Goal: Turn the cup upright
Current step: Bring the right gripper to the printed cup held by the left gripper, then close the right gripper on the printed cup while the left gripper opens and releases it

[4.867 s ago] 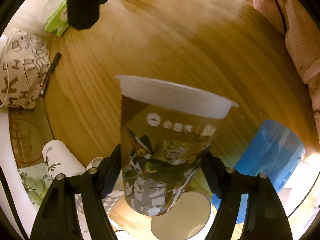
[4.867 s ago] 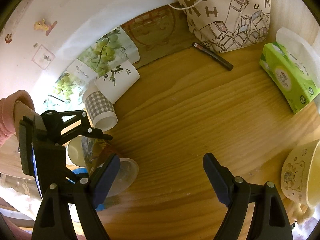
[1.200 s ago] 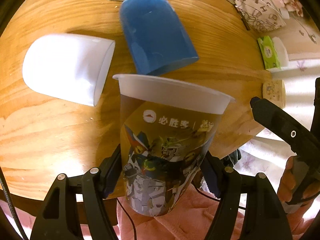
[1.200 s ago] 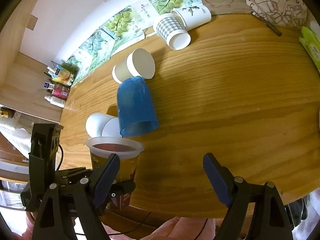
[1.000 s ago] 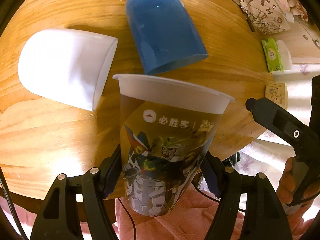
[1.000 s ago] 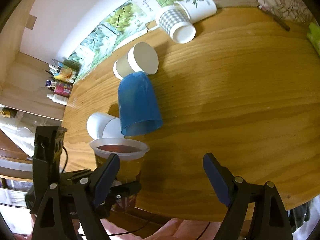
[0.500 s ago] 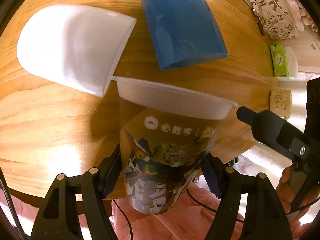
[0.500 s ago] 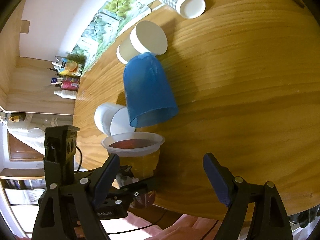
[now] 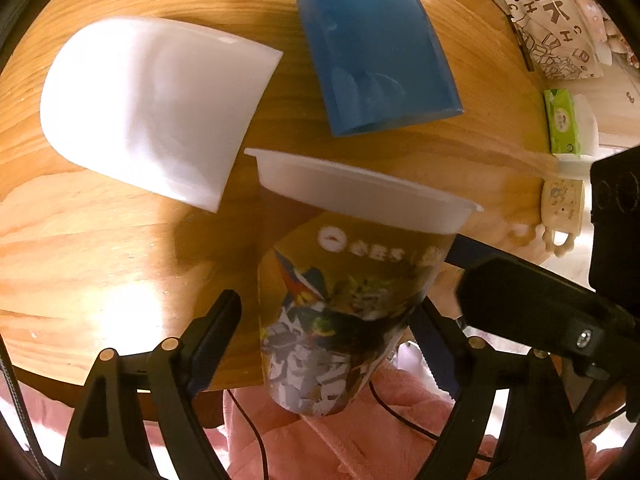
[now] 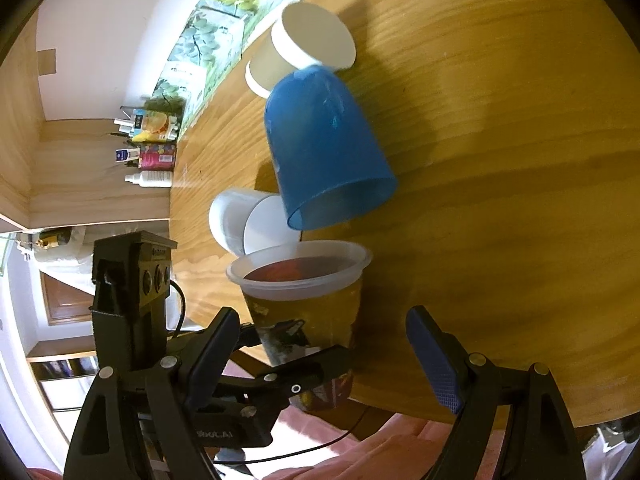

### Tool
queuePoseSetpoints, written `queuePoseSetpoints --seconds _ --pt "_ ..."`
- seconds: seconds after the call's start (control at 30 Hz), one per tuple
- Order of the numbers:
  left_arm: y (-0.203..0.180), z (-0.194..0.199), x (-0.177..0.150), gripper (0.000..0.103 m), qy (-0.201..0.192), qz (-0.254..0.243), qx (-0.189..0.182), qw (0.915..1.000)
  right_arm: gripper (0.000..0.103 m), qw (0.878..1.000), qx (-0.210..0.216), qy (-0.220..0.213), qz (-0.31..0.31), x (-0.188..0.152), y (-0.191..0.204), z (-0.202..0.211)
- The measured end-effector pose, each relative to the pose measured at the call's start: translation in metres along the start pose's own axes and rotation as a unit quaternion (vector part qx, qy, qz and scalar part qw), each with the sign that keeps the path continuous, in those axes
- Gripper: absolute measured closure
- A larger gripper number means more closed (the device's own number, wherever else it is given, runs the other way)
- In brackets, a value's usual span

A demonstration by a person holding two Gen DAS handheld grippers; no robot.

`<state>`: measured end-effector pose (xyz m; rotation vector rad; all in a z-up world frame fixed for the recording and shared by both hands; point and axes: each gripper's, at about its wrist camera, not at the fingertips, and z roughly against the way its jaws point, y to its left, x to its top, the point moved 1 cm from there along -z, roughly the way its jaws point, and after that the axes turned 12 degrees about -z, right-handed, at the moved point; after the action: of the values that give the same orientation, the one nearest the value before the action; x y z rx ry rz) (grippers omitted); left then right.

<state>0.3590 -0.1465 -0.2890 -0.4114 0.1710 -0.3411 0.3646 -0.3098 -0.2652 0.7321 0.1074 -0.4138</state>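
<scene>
A printed plastic cup with a white rim stands between the fingers of my left gripper, mouth up, at the near edge of the wooden table. There is a gap between the left finger and the cup, so the jaws stand open around it. In the right wrist view the same cup shows upright with the left gripper around its lower part. My right gripper is open and empty, just right of the cup.
A blue cup and a white cup lie on their sides just beyond the printed cup. Paper cups lie farther back. A green tissue pack and a patterned pouch sit at the far right.
The left gripper's fingers have spread apart from the printed cup, which now tilts slightly in the left view. Both grippers have moved closer to the blue and white cups.
</scene>
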Motion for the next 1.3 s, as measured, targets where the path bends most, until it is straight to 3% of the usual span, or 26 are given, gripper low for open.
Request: queuePoseSetpoints --seconds 0.63,1.03,1.1,1.3 --pt "0.014 0.031 -0.030 0.016 -0.024 0.002 -0.009 0.9997 0.017 0.999 -0.020 0.030 -0.003 0.002 0.017 -0.034" --pt "0.020 0.065 -0.057 0.016 -0.116 -0.029 0.018 0.9927 0.018 0.997 -0.067 0.021 0.035 -0.001 0.031 -0.045" --pt "0.017 0.067 -0.055 0.016 -0.129 -0.031 0.024 0.9908 0.026 0.996 -0.072 0.021 0.038 -0.001 0.032 -0.046" --pt "0.022 0.078 -0.064 0.016 -0.163 -0.028 0.040 0.9853 0.027 0.995 -0.083 0.011 0.046 -0.001 0.033 -0.046"
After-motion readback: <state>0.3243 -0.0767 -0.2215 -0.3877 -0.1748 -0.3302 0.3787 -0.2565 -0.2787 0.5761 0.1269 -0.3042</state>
